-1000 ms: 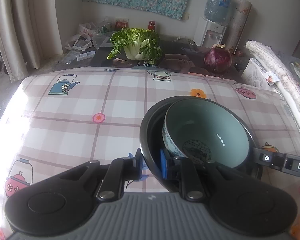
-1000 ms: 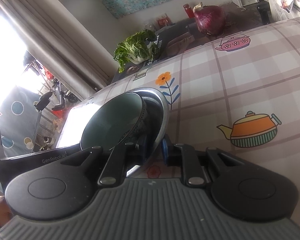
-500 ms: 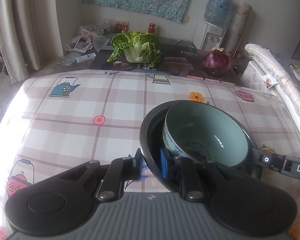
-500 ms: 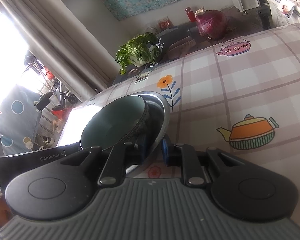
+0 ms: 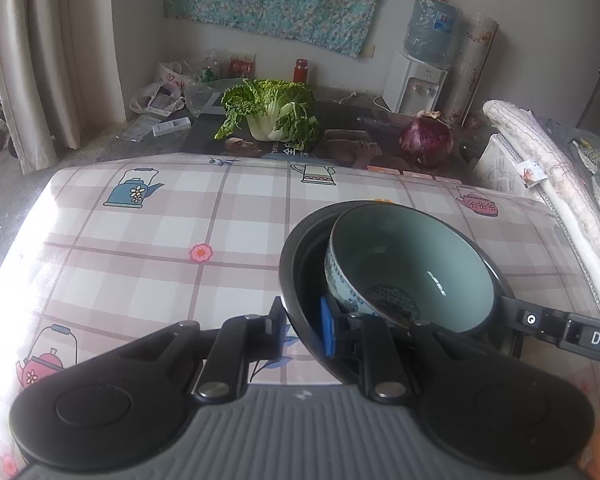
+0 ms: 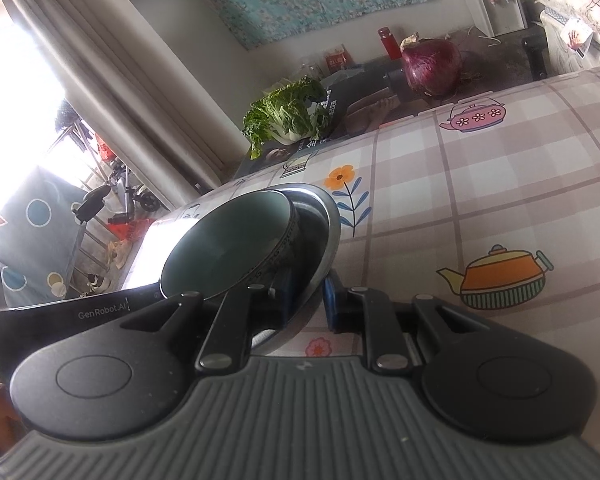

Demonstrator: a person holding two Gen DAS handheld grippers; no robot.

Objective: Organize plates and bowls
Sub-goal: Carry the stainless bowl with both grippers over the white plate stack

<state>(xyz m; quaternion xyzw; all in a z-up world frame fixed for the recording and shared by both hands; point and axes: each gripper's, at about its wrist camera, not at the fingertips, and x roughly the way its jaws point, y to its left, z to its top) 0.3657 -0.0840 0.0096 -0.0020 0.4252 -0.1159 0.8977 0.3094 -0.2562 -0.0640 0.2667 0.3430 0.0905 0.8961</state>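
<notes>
A teal bowl (image 5: 412, 264) with a blue patterned outside sits tilted inside a wider dark metal bowl (image 5: 296, 280). My left gripper (image 5: 302, 326) is shut on the metal bowl's near-left rim, one pad outside and the blue pad inside. In the right wrist view, the right gripper (image 6: 308, 298) is shut on the opposite rim of the metal bowl (image 6: 330, 236), with the teal bowl (image 6: 236, 240) leaning towards the left gripper (image 6: 80, 308). The right gripper (image 5: 540, 320) also shows at the bowl's far side. Whether the stack touches the tablecloth I cannot tell.
The table (image 5: 140, 248) wears a checked cloth with teapots and flowers. Beyond its far edge a lower dark surface holds a cabbage (image 5: 272, 116) and a red onion (image 5: 426, 140). A rolled quilt (image 5: 560, 184) lies along the right side and curtains (image 5: 40, 60) hang at the left.
The tablecloth pattern has slid slightly downward in both views, and the orange flower is now hidden behind the bowl rim. Both grips on the metal bowl are unchanged.
</notes>
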